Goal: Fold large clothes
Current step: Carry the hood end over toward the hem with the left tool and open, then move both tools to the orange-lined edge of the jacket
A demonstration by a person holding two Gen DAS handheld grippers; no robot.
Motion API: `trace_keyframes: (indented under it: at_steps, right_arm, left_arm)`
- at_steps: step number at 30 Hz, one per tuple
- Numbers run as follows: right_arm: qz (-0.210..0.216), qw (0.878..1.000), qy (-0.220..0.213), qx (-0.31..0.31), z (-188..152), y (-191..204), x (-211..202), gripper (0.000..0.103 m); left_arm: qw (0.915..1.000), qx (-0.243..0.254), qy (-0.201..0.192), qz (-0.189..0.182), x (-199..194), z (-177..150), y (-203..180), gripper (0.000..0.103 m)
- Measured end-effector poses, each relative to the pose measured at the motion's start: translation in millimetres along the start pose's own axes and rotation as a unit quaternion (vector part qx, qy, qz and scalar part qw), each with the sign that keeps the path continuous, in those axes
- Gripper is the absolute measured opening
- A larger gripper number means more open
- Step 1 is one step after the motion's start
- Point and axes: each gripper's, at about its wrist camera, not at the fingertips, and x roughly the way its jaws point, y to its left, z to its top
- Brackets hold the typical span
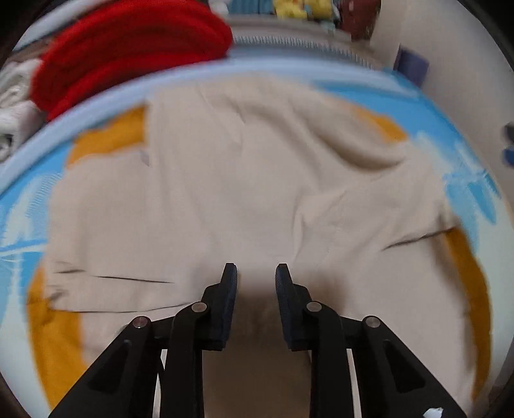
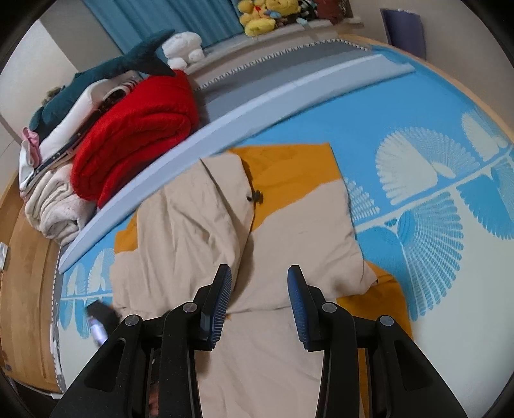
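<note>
Two hand-held grippers are hanging over a beige garment [image 2: 199, 231] with a mustard-yellow lining, which is lying spread on a blue and white patterned mat [image 2: 417, 154] on the floor. Seen from the left wrist, the left gripper [image 1: 256, 273] is pointing down at the middle of the beige cloth, its black fingers standing a narrow gap apart with nothing between them; this view is blurred. Seen from the right wrist, the right gripper [image 2: 259, 273] is holding its blue-padded fingers somewhat wider apart above the near part of the garment, also gripping nothing. One flap of the garment is lying folded over, showing the yellow lining [image 2: 289, 167] and a small dark button or toggle [image 2: 255, 196] at its edge. No container is showing in either view. Beyond the mat's pale border, a folded red blanket [image 2: 138, 135] is sitting on a pile of white and cream bedding [image 2: 51, 205], with a dark teal plush shark [image 2: 106, 74] lying on top. Several yellow plush toys [image 2: 263, 16] are resting along the far wall, beside a blue curtain [image 2: 167, 22].
</note>
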Motion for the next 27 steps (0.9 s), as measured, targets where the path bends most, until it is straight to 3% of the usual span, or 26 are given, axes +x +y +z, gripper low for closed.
trace_keyframes:
  at_steps: [4, 10, 16, 22, 25, 27]
  right_arm:
    - [0.012, 0.998, -0.058, -0.001, 9, 3, -32, 0.038]
    - [0.029, 0.983, -0.178, -0.028, 9, 20, -110, 0.038]
    - [0.052, 0.967, -0.242, -0.057, -17, 31, -186, 0.038]
    - [0.060, 0.950, -0.294, -0.090, -86, 20, -272, 0.038]
    - [0.058, 0.953, -0.286, -0.083, -130, -2, -295, 0.036]
    - [0.037, 0.960, -0.265, -0.083, -162, -20, -301, 0.026]
  left_arm:
    - [0.9977, -0.004, -0.064, 0.024, -84, -1, 13, 0.023]
    - [0.9880, -0.031, -0.139, 0.060, -227, -33, 42, 0.023]
    - [0.9745, -0.059, -0.201, 0.081, -348, -114, 56, 0.024]
    - [0.9757, -0.100, -0.179, 0.078, -371, -201, 69, 0.024]
    - [0.9766, -0.110, -0.165, 0.085, -364, -250, 75, 0.018]
    - [0.9804, -0.130, -0.124, 0.082, -347, -276, 82, 0.012]
